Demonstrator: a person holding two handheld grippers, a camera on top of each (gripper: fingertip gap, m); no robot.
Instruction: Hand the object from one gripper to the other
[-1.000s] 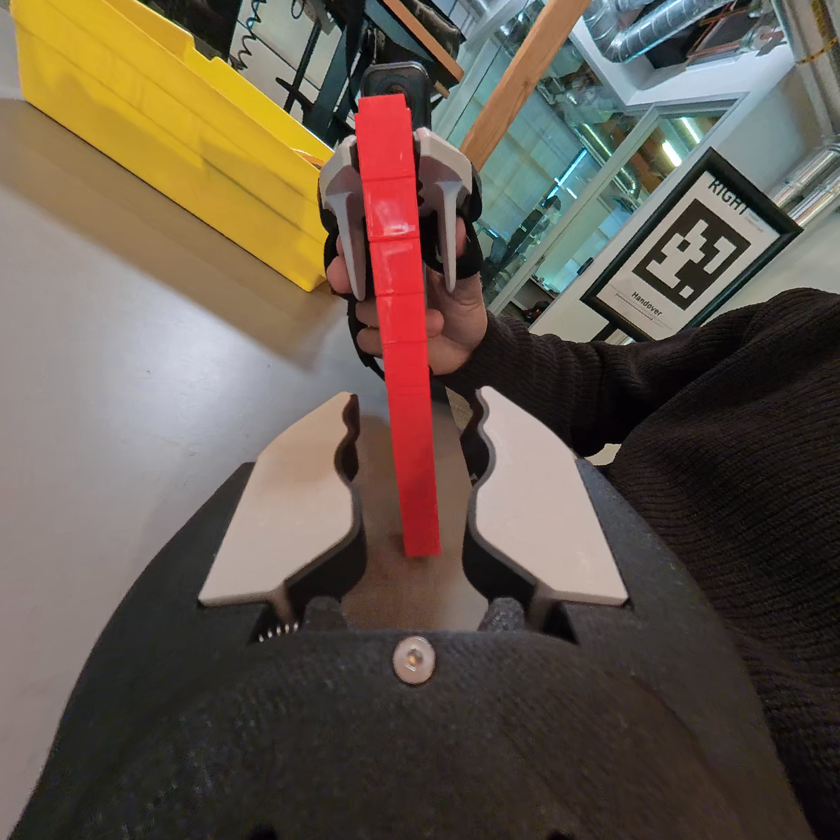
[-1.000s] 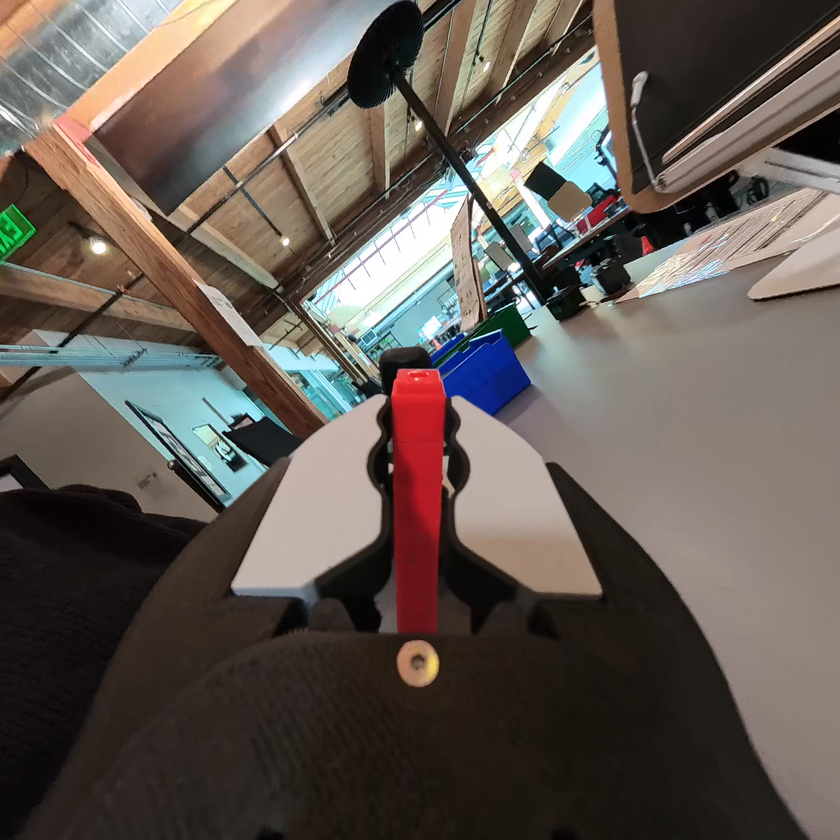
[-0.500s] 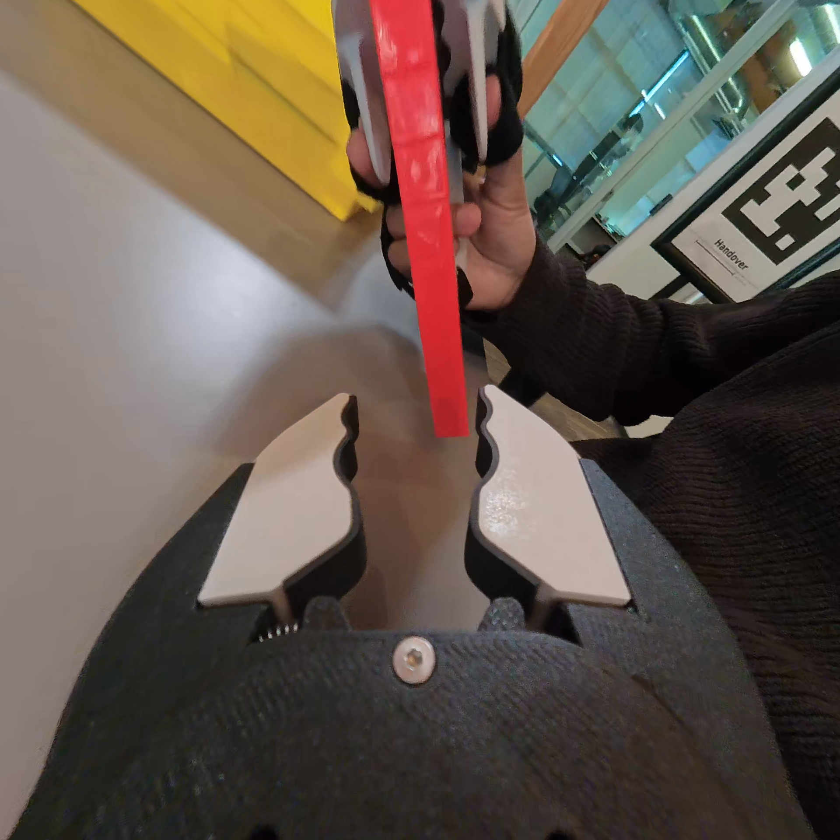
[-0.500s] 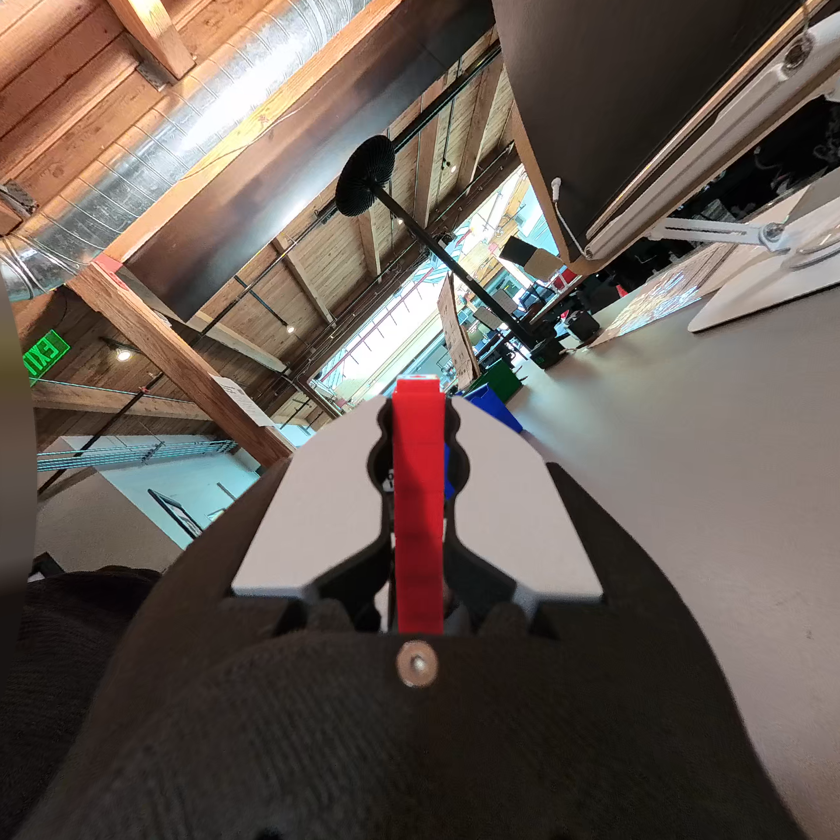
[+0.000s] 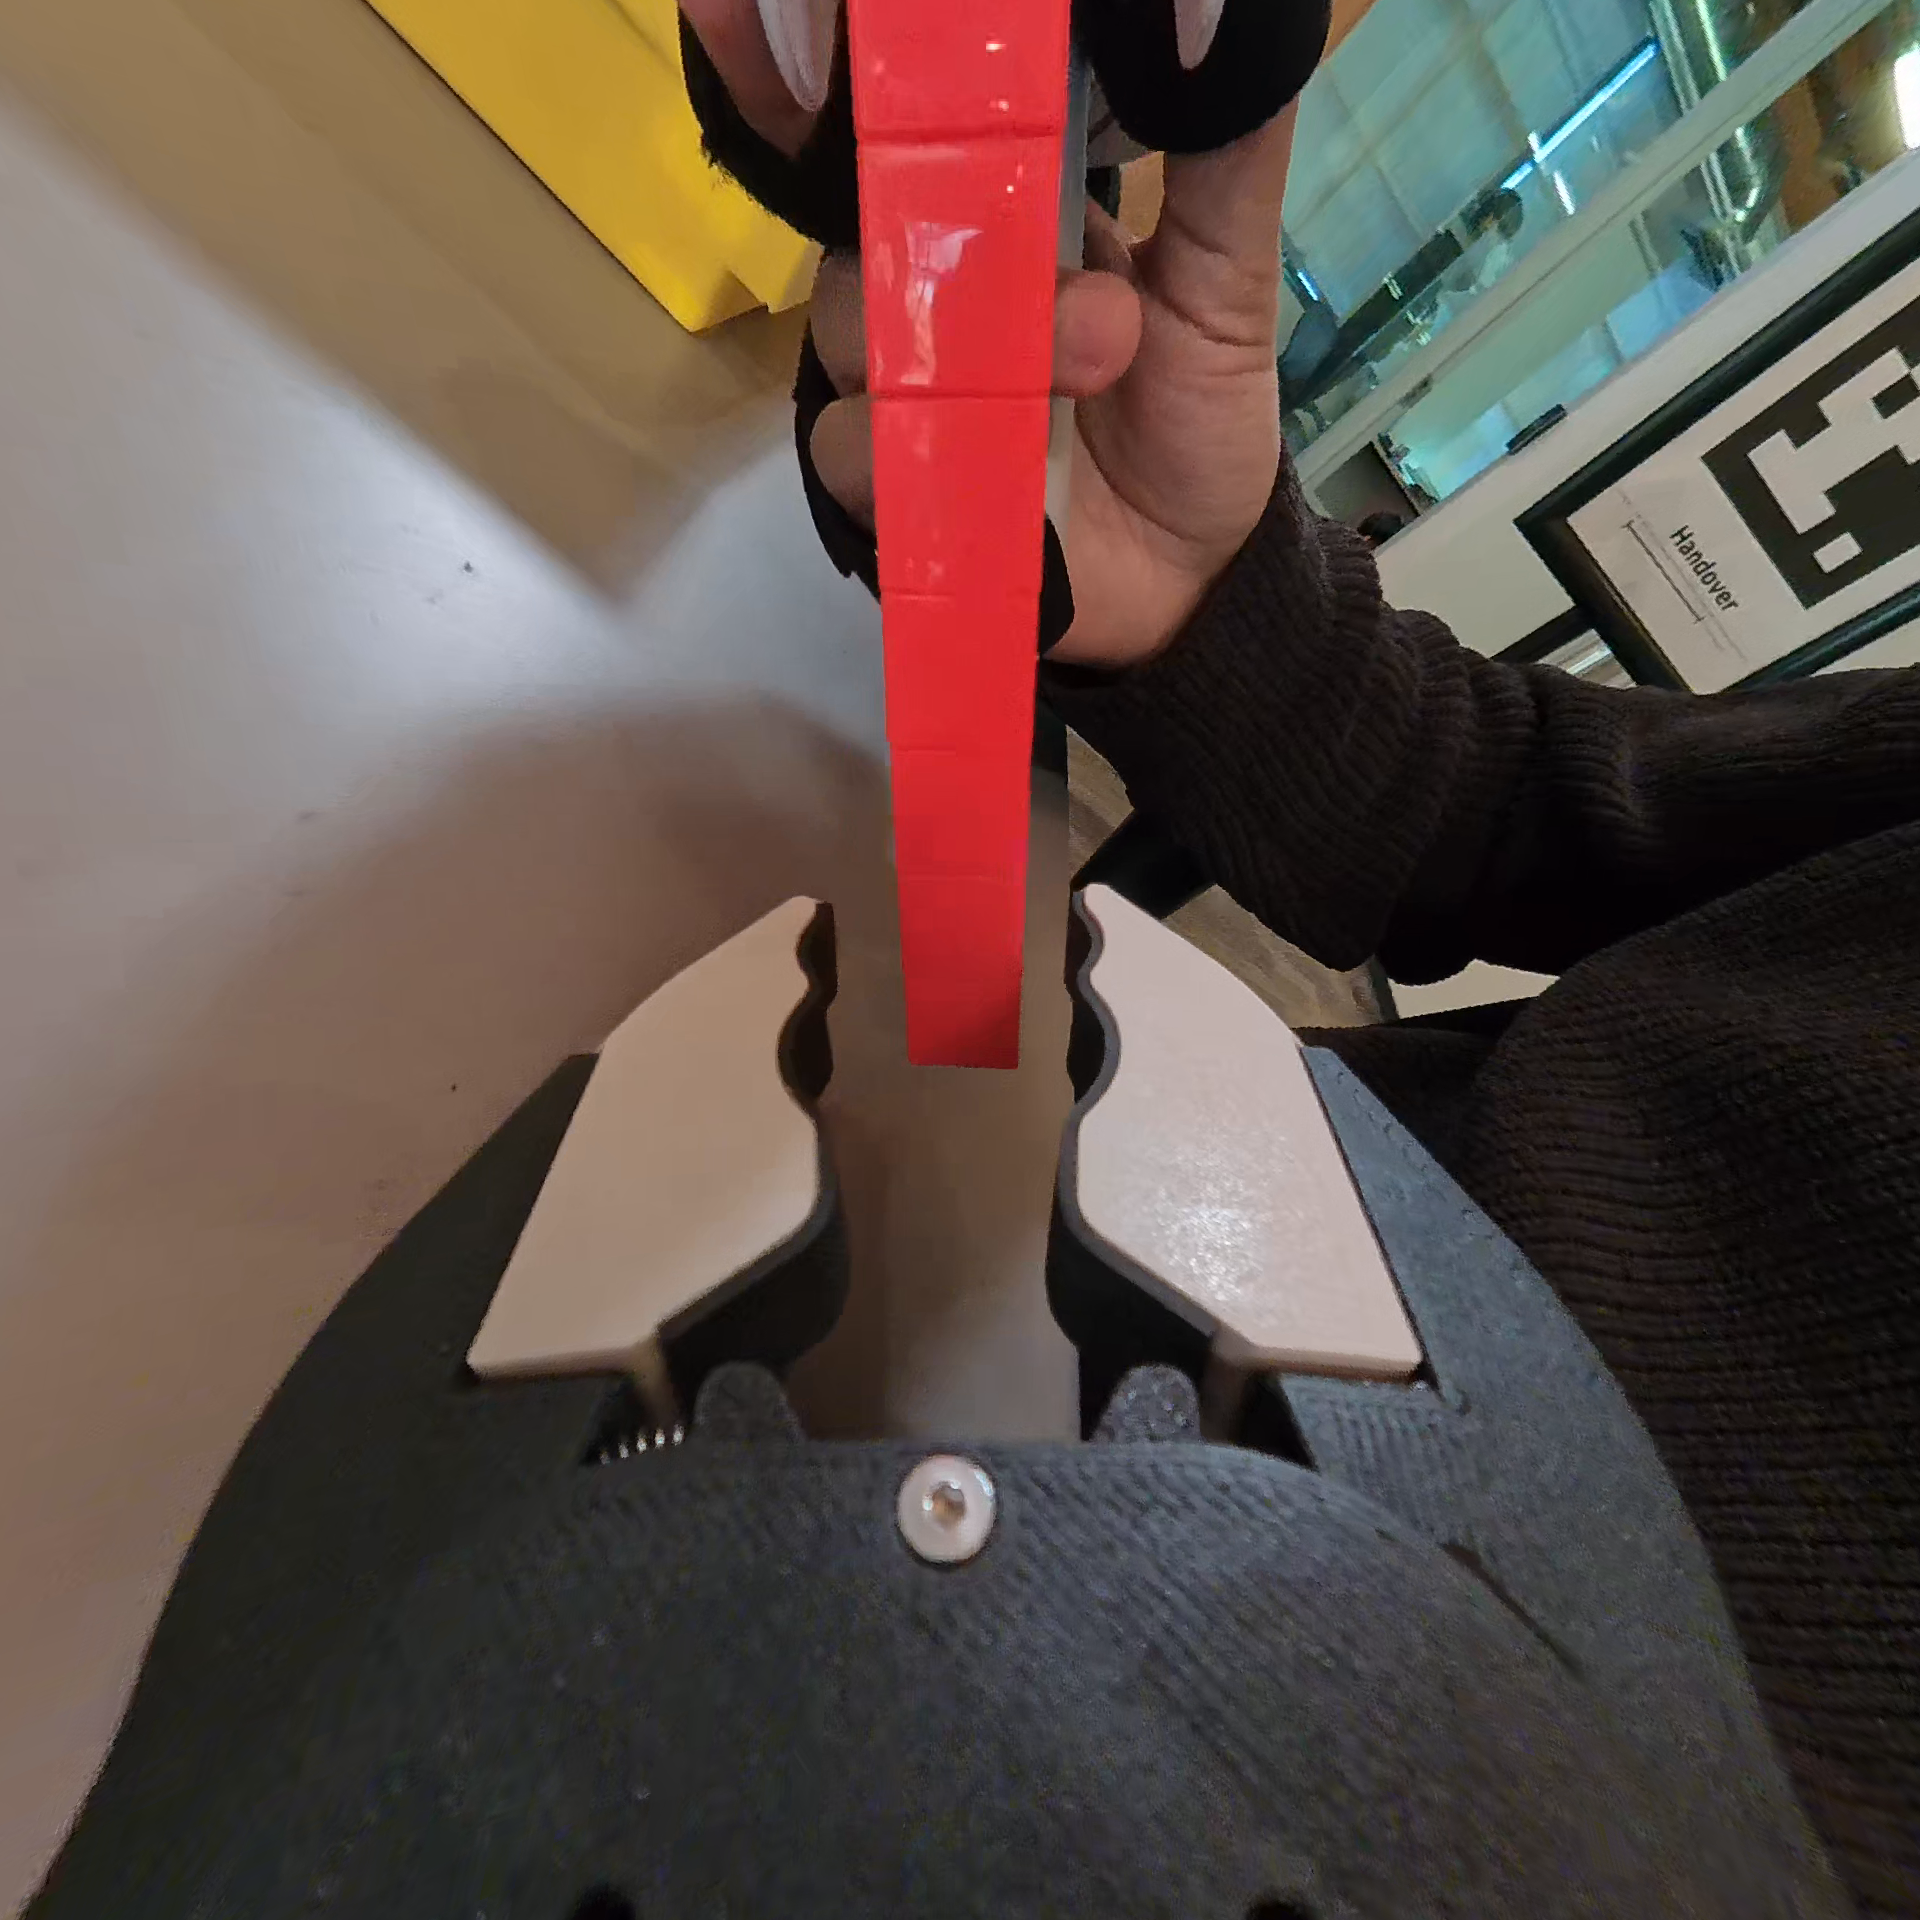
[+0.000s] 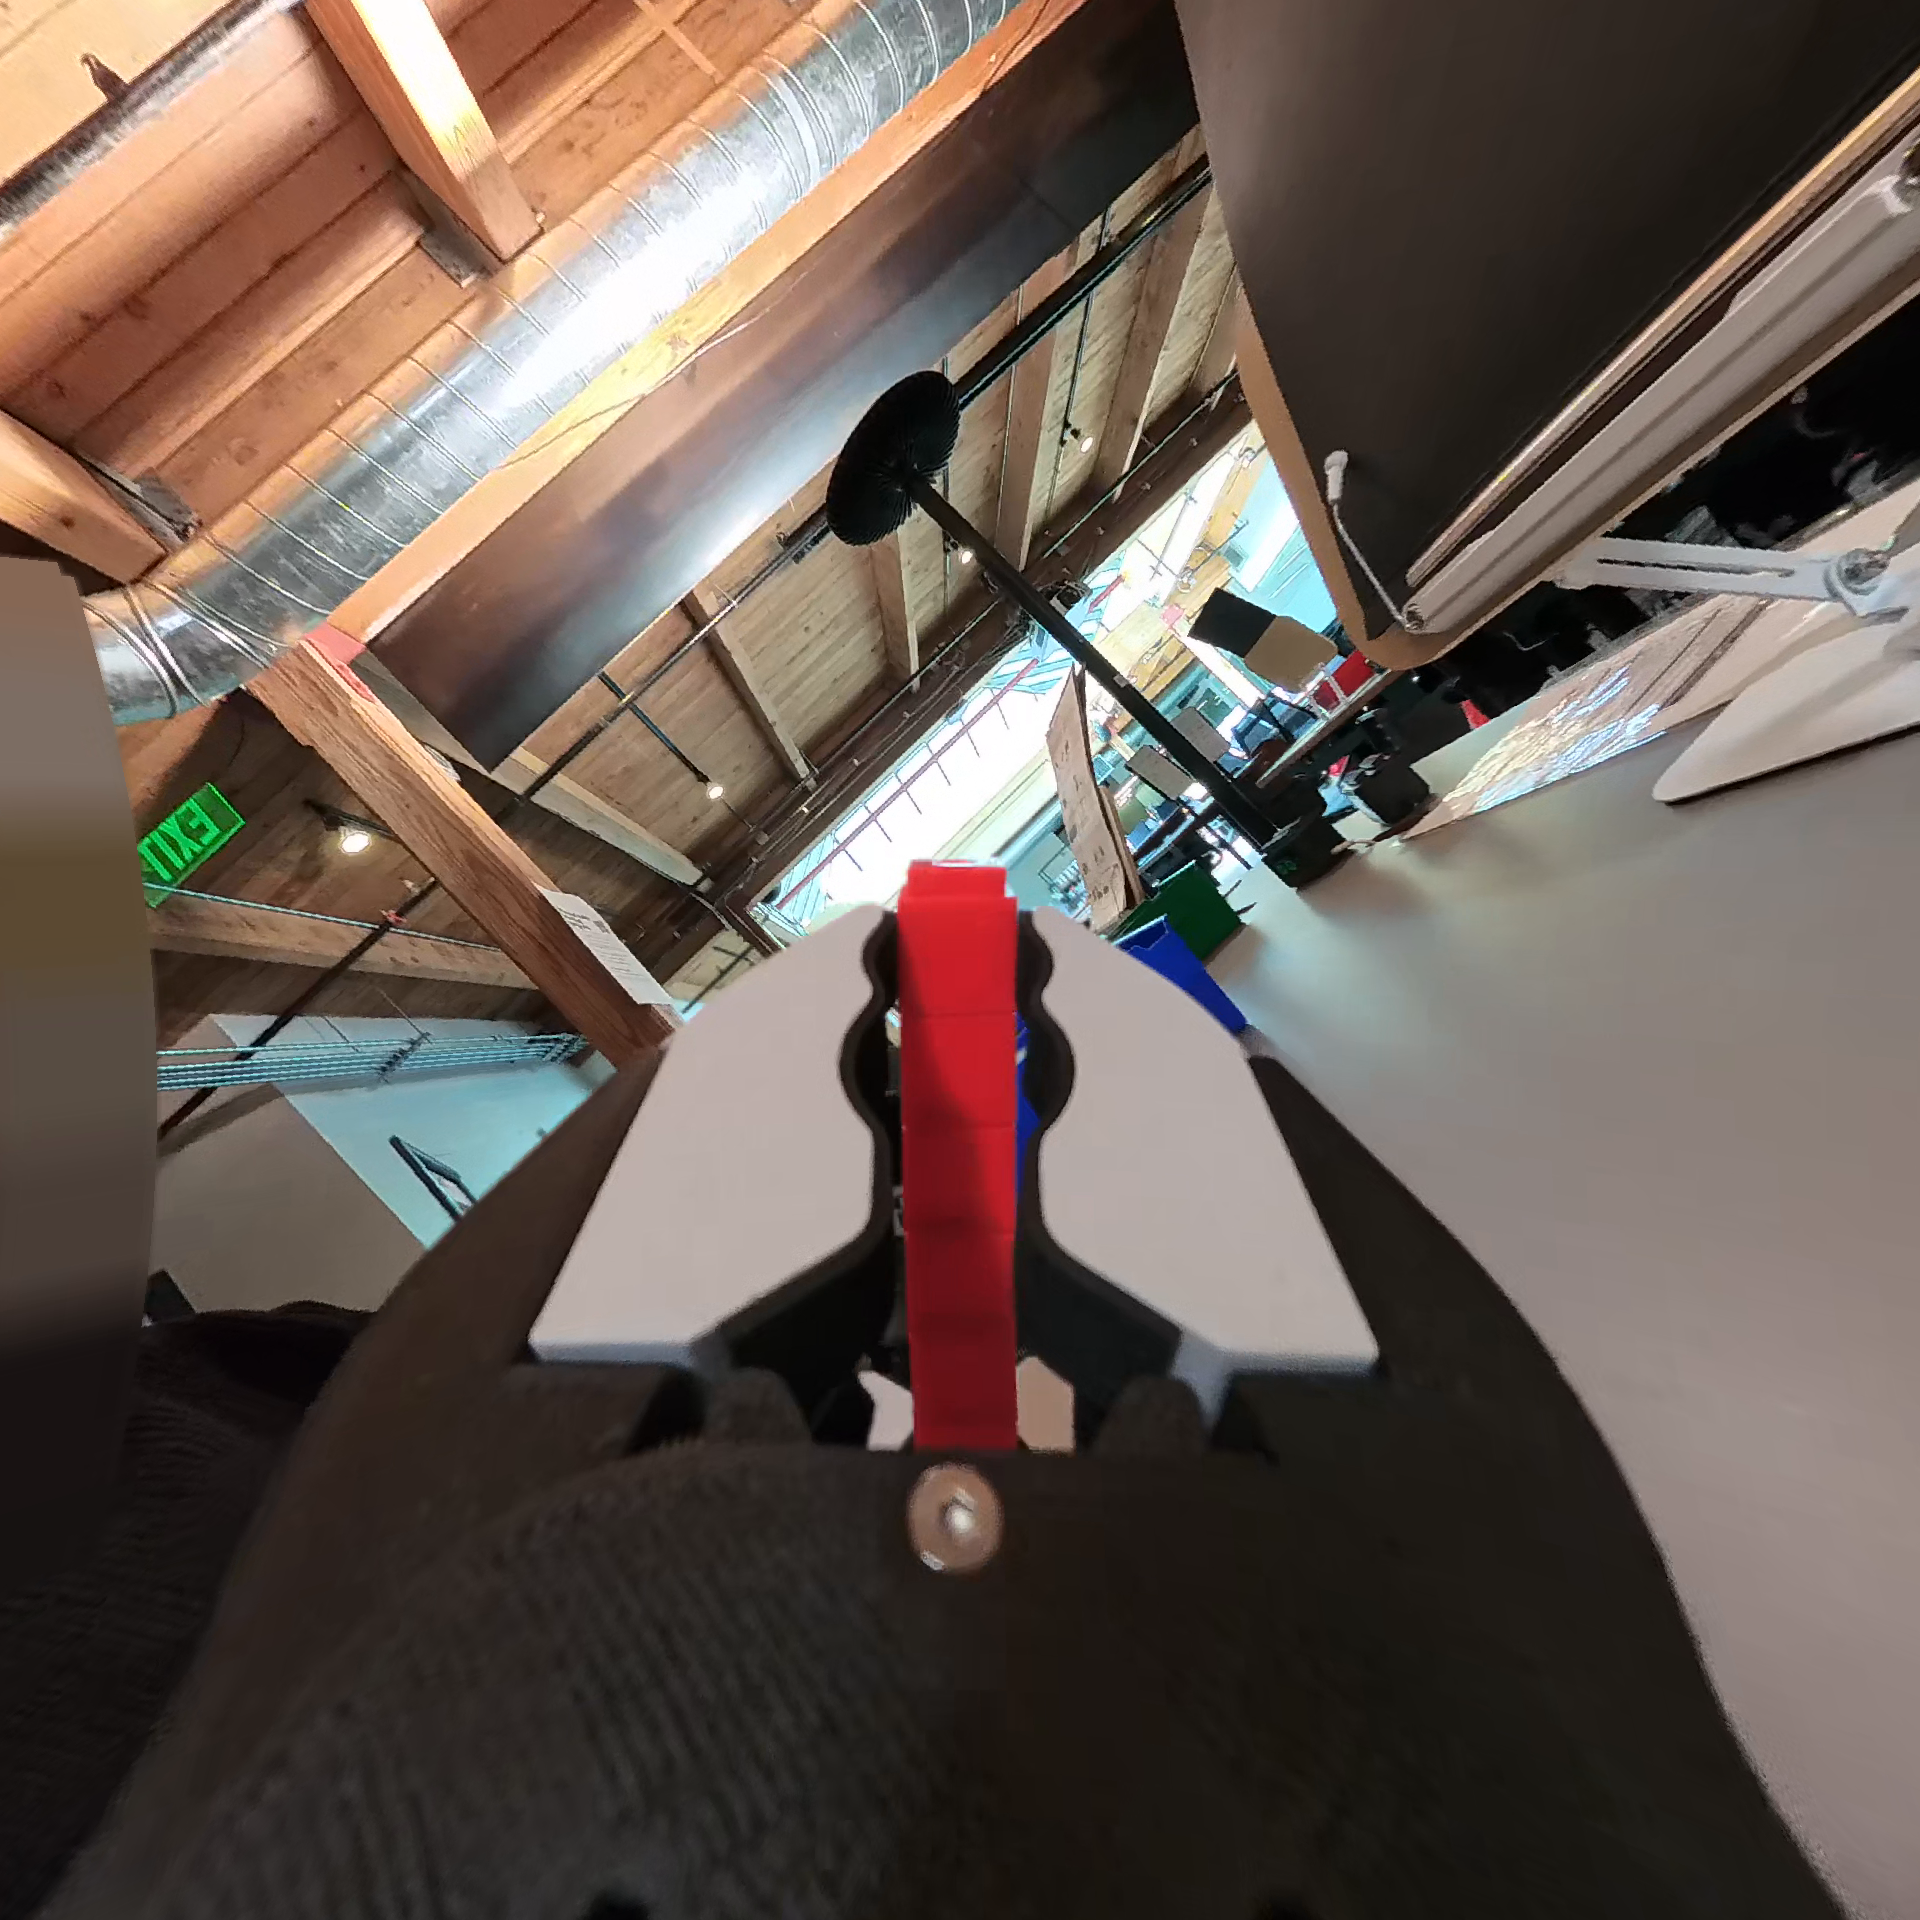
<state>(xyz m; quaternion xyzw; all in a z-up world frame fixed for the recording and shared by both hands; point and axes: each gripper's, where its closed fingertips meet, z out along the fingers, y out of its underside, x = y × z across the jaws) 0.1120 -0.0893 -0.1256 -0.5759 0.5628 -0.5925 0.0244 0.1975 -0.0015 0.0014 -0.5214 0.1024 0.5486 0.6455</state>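
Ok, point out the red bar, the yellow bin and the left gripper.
red bar (image 5: 961,665), left wrist view, middle of its glossy face.
yellow bin (image 5: 623,156), left wrist view, its side wall.
left gripper (image 5: 951,935), left wrist view, midway between its open fingertips.
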